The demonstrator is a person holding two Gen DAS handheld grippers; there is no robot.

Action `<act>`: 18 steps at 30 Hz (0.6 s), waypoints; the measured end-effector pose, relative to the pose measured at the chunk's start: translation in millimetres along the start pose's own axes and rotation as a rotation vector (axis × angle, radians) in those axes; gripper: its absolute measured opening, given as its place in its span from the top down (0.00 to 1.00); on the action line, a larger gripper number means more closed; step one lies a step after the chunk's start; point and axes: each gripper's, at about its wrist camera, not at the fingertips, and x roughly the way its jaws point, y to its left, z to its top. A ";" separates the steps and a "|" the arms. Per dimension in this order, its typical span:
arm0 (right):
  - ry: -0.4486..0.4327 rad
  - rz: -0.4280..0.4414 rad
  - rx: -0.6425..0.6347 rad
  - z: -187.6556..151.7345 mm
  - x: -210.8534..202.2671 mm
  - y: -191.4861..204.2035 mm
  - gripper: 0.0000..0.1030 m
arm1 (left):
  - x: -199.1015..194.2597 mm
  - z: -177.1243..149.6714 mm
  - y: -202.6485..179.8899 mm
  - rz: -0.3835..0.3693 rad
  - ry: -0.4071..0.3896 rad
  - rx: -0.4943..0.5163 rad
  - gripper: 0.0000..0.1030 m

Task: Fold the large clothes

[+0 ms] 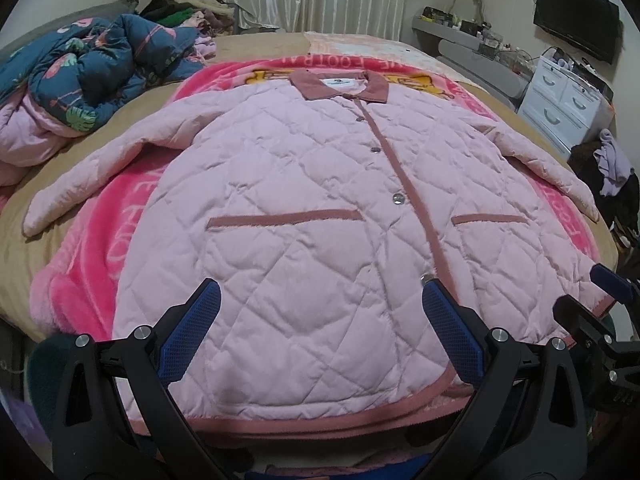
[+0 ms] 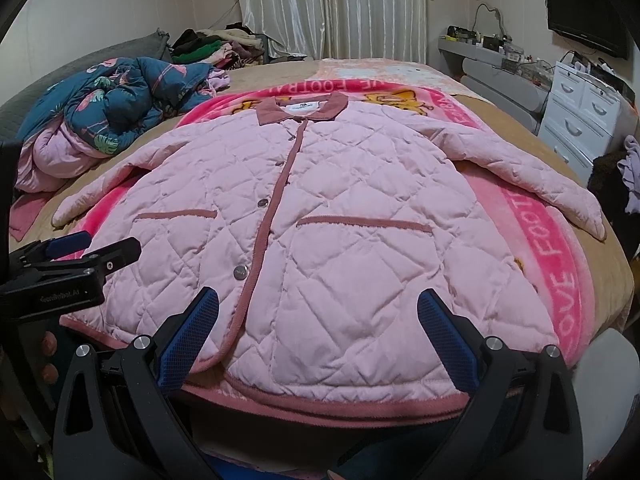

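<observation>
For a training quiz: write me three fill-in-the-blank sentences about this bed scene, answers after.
1. The quilted jacket is coloured ____.
2. Both the left gripper and the right gripper are ____, holding nothing.
3. The jacket lies on a bright pink ____ printed with white letters.

Answers: pink; open; blanket

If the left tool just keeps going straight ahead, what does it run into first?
Most likely the pink quilted jacket: the open left tool points across its lower front panel near the hem, though its height above the fabric is unclear.
</observation>
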 end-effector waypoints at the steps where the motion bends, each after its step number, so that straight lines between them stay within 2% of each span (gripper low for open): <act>1: 0.000 0.000 0.000 3.0 0.7 -0.7 0.04 | 2.5 2.6 -2.7 0.001 0.000 0.004 0.08; 10: -0.014 -0.014 0.013 45.7 11.2 -15.3 0.04 | 15.8 36.8 -16.4 -0.019 -0.001 0.003 0.08; 18: -0.023 0.001 0.043 87.2 24.7 -31.2 0.04 | 26.4 77.7 -18.9 -0.036 -0.017 -0.036 0.08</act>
